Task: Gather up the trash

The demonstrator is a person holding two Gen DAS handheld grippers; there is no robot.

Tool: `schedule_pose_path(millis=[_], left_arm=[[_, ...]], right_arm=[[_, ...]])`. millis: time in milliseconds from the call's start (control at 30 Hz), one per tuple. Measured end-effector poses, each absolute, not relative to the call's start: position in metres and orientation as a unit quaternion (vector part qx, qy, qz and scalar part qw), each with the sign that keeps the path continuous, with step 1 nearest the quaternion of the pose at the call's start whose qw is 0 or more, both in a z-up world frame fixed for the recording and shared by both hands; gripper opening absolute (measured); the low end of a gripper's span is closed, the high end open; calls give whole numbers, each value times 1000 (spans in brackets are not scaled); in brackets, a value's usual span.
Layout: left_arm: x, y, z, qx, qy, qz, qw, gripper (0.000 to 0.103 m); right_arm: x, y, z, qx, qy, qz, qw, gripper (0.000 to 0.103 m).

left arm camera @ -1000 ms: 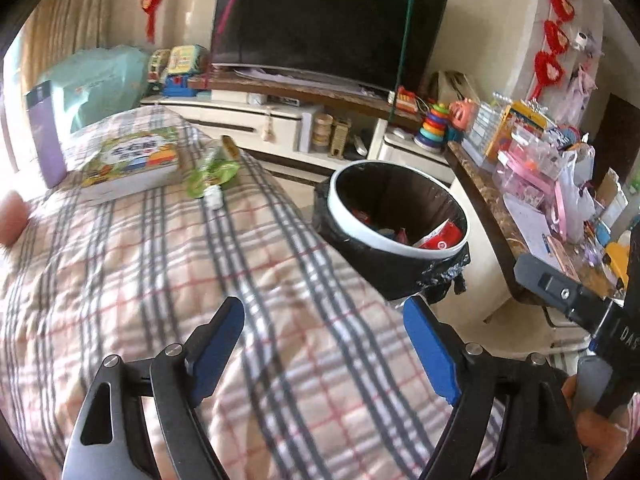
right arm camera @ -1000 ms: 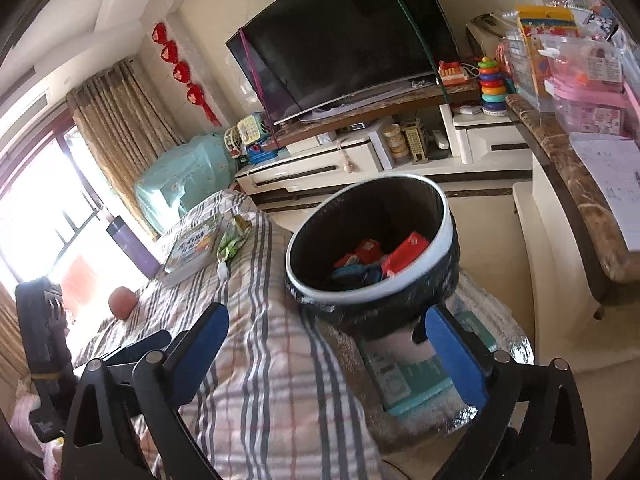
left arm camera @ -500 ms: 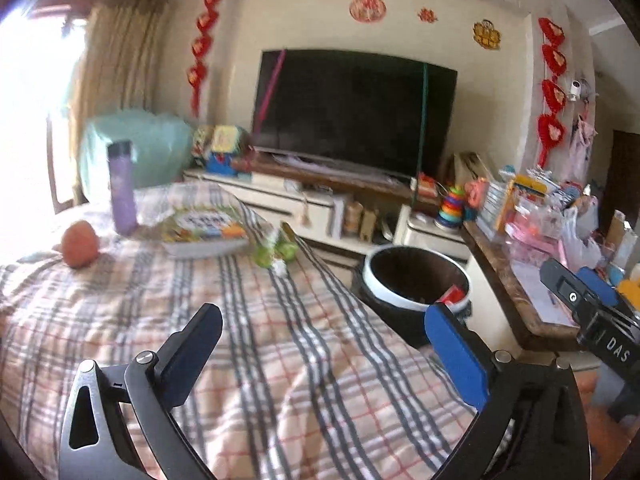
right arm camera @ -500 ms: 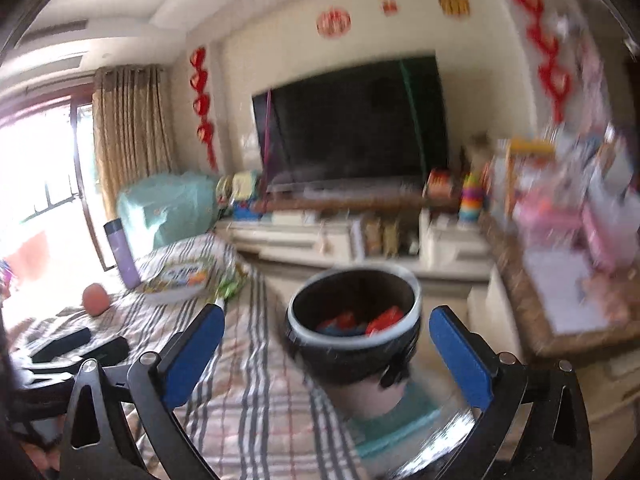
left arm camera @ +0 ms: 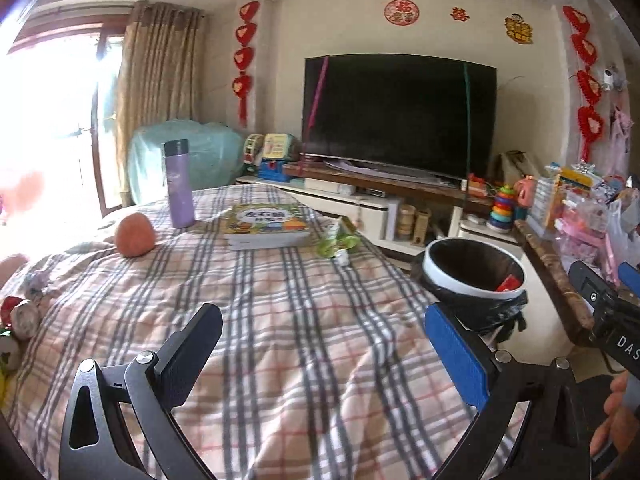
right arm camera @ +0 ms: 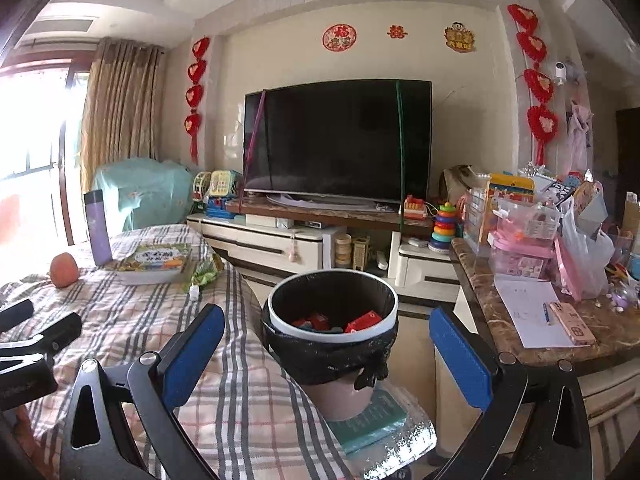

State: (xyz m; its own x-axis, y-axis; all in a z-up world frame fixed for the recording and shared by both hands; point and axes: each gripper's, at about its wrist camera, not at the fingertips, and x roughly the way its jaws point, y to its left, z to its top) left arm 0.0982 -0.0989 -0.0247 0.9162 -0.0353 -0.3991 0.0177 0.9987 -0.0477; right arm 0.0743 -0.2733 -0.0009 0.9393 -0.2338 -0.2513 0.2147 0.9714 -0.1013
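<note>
- Plaid-covered tabletop (left arm camera: 320, 340) fills the left wrist view: left gripper (left arm camera: 324, 356) spread wide, grasping nothing. Green wrapper (left arm camera: 336, 242), trash not yet collected, lies well beyond the fingers, beside the book (left arm camera: 266, 226); trash bin (left arm camera: 474, 280) sits past the right finger.
- Right wrist view: right gripper (right arm camera: 326, 354) also released and empty. Bin (right arm camera: 334, 332) lies just ahead between its fingers, red packets already inside; wrapper (right arm camera: 206, 270) lies far beyond the left finger.

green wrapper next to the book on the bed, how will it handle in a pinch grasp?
The green wrapper looks crumpled and thin, so probably floppy and very light; it should crush between the fingers rather than resist. Its glossy surface hints it may be slippery. It lies on a soft plaid blanket, so pressing down may snag cloth. A small white piece beside it might be separate.
</note>
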Motion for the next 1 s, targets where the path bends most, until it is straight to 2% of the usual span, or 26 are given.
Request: schedule_pose_path(millis=[1000], left_arm=[[97,-98,-35,5,203,3,979,102]], right_arm=[[75,-274,-13,-33,143,-125,981,103]])
